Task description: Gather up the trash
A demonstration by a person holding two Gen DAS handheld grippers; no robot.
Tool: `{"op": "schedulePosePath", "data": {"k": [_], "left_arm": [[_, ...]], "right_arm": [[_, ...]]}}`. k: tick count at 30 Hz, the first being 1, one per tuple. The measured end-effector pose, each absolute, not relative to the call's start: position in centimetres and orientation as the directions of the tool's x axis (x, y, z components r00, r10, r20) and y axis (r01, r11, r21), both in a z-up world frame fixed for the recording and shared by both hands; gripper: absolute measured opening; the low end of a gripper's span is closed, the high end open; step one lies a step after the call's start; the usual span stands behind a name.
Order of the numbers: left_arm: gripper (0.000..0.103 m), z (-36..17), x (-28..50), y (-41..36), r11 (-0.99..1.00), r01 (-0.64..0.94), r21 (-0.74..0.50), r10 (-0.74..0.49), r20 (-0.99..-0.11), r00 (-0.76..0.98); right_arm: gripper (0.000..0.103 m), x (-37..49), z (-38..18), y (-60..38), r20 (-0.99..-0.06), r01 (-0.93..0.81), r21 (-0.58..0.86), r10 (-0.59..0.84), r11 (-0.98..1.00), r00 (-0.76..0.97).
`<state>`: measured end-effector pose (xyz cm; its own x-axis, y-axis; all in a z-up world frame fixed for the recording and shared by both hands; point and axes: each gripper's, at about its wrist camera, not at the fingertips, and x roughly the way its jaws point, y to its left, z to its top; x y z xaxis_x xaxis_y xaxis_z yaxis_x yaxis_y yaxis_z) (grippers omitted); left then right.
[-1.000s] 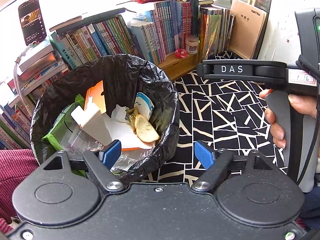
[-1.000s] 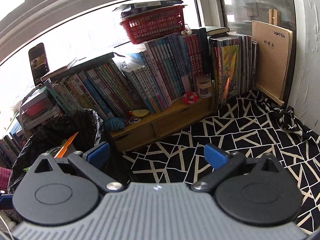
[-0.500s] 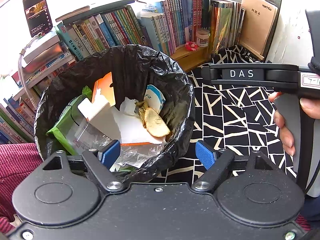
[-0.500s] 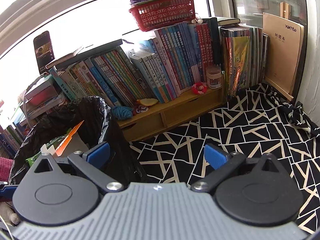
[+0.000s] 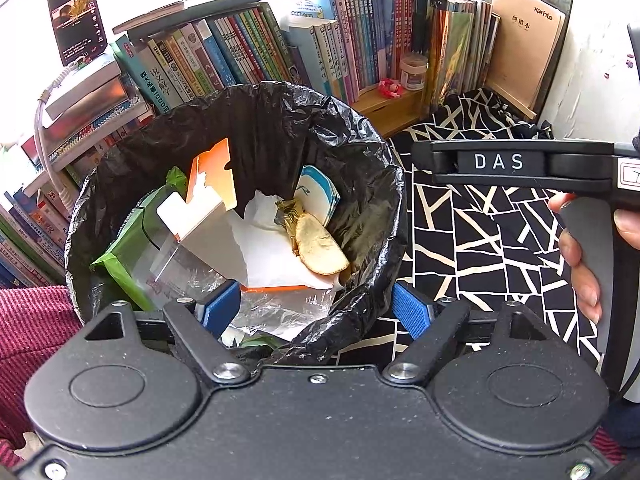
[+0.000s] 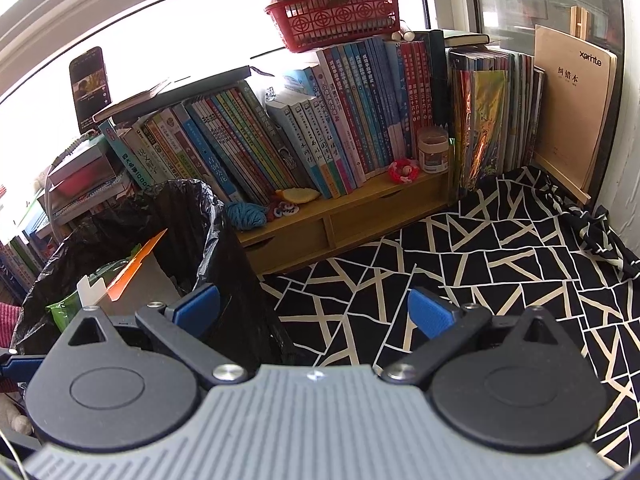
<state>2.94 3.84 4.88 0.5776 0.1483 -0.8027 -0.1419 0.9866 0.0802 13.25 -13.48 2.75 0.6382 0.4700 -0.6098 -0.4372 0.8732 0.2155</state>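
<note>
The left gripper (image 5: 316, 308) hangs over the near rim of the black-lined trash bin (image 5: 372, 184), jaws apart and empty, placed to drop into it. Cartons, wrappers and peel lie inside. The right gripper (image 6: 314, 316), jaws apart and empty, faces the bare patterned cloth (image 6: 500, 264).

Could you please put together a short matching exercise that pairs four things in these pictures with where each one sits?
Things:
1. orange card
2. red basket
3. white jar
4. phone

Places:
A. on top of the upright books
B. standing against the bright window, at the left
C. inside the black-lined bin
D. on the wooden shelf, in front of the books

Pairs: 1-C, 2-A, 3-D, 4-B
</note>
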Motion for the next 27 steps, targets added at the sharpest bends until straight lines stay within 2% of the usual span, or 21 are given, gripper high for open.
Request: {"op": "schedulePosePath", "data": {"k": [27], "left_arm": [[0.082, 3.8, 3.9, 4.2, 0.986, -0.138, 0.094, 0.156, -0.811, 0.563]], "right_arm": [[0.103, 13.4, 2.4, -13.2, -0.621, -0.441, 0.202, 0.463, 0.874, 0.633]]}}
